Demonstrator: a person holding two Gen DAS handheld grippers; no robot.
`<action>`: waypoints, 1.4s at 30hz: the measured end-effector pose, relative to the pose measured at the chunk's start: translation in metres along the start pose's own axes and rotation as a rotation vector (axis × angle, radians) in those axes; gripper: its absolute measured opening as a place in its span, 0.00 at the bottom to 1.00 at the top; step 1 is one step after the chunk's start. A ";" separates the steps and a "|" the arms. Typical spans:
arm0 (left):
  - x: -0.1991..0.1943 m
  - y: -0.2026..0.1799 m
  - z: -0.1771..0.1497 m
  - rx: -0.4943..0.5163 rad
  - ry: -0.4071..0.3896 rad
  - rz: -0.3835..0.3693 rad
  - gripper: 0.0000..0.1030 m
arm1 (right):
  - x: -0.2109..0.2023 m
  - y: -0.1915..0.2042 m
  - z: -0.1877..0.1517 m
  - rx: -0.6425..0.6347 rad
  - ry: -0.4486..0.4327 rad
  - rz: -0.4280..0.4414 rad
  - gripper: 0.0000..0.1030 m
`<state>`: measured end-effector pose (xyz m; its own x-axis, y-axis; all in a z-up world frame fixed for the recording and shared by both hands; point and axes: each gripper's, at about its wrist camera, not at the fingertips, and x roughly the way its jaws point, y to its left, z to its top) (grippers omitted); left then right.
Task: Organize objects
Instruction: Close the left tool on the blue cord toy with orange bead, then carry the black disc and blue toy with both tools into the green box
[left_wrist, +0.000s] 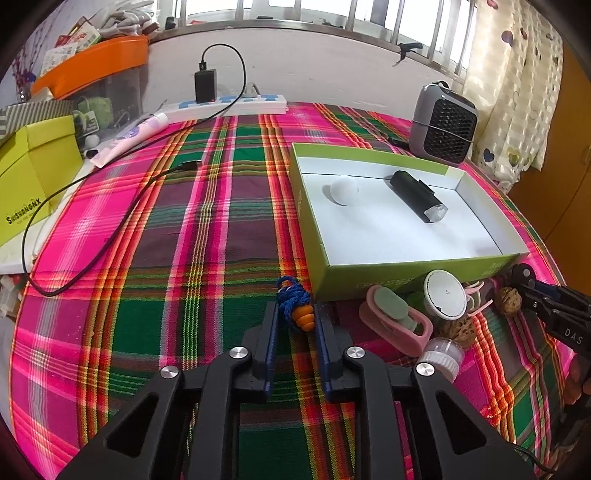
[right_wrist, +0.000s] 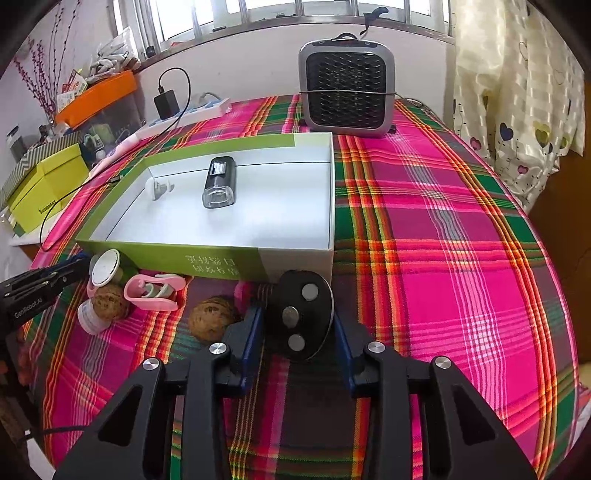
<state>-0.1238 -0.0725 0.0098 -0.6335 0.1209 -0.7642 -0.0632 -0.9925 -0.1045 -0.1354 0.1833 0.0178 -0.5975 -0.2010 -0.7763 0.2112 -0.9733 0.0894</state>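
Hidden/cut off: the right gripper shows only partly at the right edge of the left wrist view; the left gripper only as a dark arm at the left edge of the right wrist view. Pink clip partly covered by neighbours.
Hard to make out: a small pink thing behind the disc, mostly hidden; cannot tell what it is.
Left gripper: pressed in on an orange ribbed earplug with a blue cord (cord bunched above the plug, toward the box). The plug sits between the blue pads, on the plaid cloth.
Right gripper: pinching a black round disc with three metal studs on its face; the disc stands on edge, just in front of the box wall.
Box: green outside, white inside, open top, on the table. Inside: a black bike light and a white round piece, apart from each other.
Loose pile: before the box's near wall, between the two grippers: white round lid, two walnuts, clear small cap.
Writing: "DAS" on the right gripper; "GenRobot.AI" on the left gripper's arm; Chinese characters upside down on the box wall (not legible); yellow box at left, lettering blurred.
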 end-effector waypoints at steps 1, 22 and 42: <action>0.000 0.000 0.000 0.001 0.000 0.000 0.15 | 0.000 0.000 0.000 0.001 0.000 0.001 0.35; -0.002 0.000 -0.002 -0.007 -0.001 -0.009 0.11 | -0.002 0.003 -0.001 -0.002 -0.003 0.022 0.35; -0.016 -0.005 -0.009 -0.004 -0.028 -0.019 0.11 | -0.010 0.004 -0.002 -0.005 -0.017 0.029 0.35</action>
<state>-0.1062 -0.0699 0.0171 -0.6533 0.1387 -0.7443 -0.0724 -0.9900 -0.1210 -0.1266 0.1812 0.0245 -0.6046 -0.2307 -0.7624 0.2322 -0.9666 0.1084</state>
